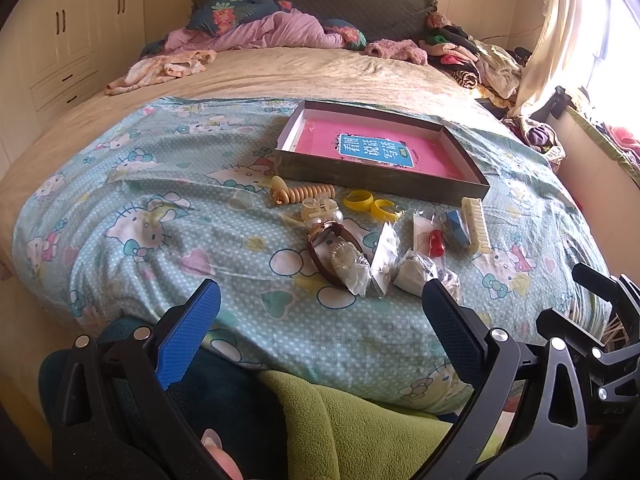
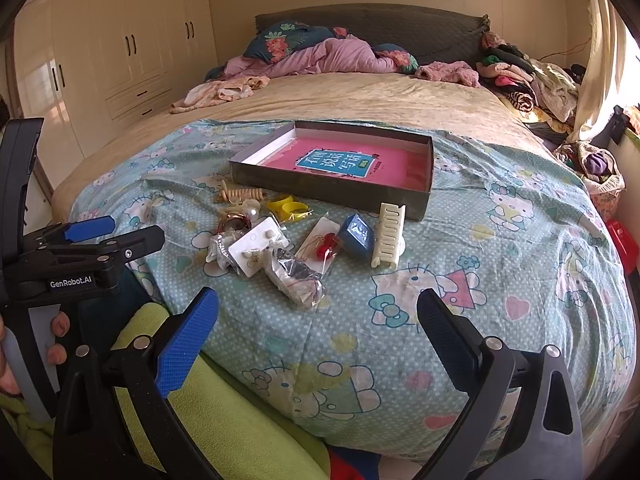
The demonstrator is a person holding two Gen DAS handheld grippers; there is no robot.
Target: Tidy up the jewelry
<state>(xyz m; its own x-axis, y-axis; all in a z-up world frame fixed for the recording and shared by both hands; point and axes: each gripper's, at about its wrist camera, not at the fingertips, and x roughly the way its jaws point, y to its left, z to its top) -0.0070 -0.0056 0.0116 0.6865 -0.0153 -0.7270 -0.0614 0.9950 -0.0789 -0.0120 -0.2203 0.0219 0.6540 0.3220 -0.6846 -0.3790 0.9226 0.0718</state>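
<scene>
Both grippers are hovering low at the near edge of the bed, the left gripper (image 1: 320, 304) and right gripper (image 2: 318, 312) each gaping wide and holding nothing. Ahead of them the jewelry is lying loose on the blanket (image 2: 500, 280): left to right, a spiral hair tie (image 1: 308, 192), 2 yellow rings (image 1: 370, 203), bagged pieces (image 2: 296, 276) and a cream comb (image 2: 389, 235), its length pointing away. Beyond, the open box (image 2: 336, 188) is waiting, with bare blanket lying right of the comb.

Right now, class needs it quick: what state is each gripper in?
Left gripper: open, holding nothing, short of the jewelry pile.
Right gripper: open, holding nothing, over the bedspread.
</scene>
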